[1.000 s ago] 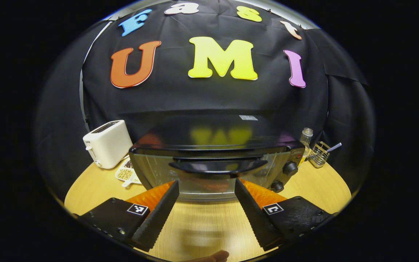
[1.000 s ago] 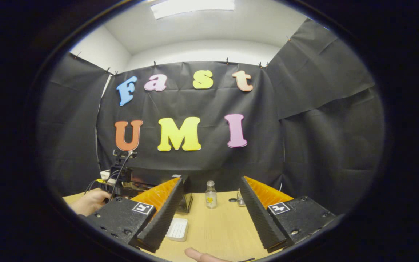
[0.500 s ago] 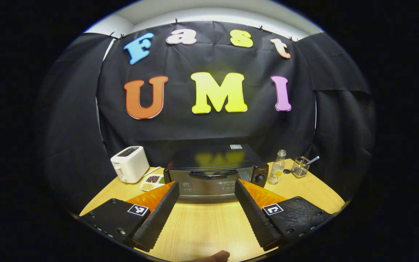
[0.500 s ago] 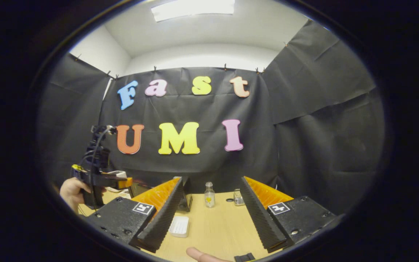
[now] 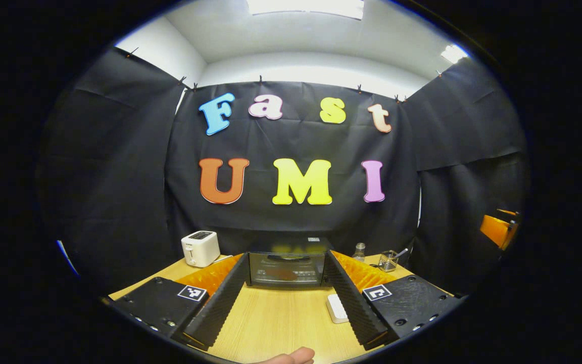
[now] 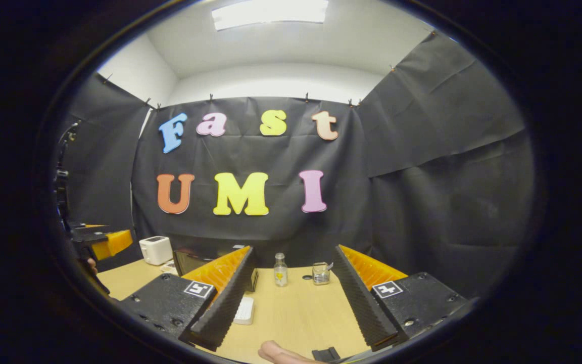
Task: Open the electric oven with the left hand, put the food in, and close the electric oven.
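Note:
The black electric oven [image 5: 287, 268] stands at the back of the wooden table [image 5: 276, 323] with its glass door shut. A reddish shape [image 5: 283, 274] shows dimly through the glass. My left gripper [image 5: 286, 259] is open and empty, well back from the oven, with the oven framed between its fingers. In the right gripper view the oven [image 6: 190, 260] peeks out behind the left finger. My right gripper [image 6: 292, 250] is open and empty above the table. The left gripper [image 6: 104, 242] shows at the far left edge of that view, raised.
A white toaster [image 5: 200, 248] stands left of the oven. A small bottle [image 5: 359, 251] and a wire holder [image 5: 388, 261] stand to its right. A white ridged tray [image 6: 244, 309] lies on the table in front. A small black object [image 6: 327, 354] sits at the near edge.
My left gripper has drawn far back from the oven door and tilted up, so the oven looks small now. The right gripper has barely moved.

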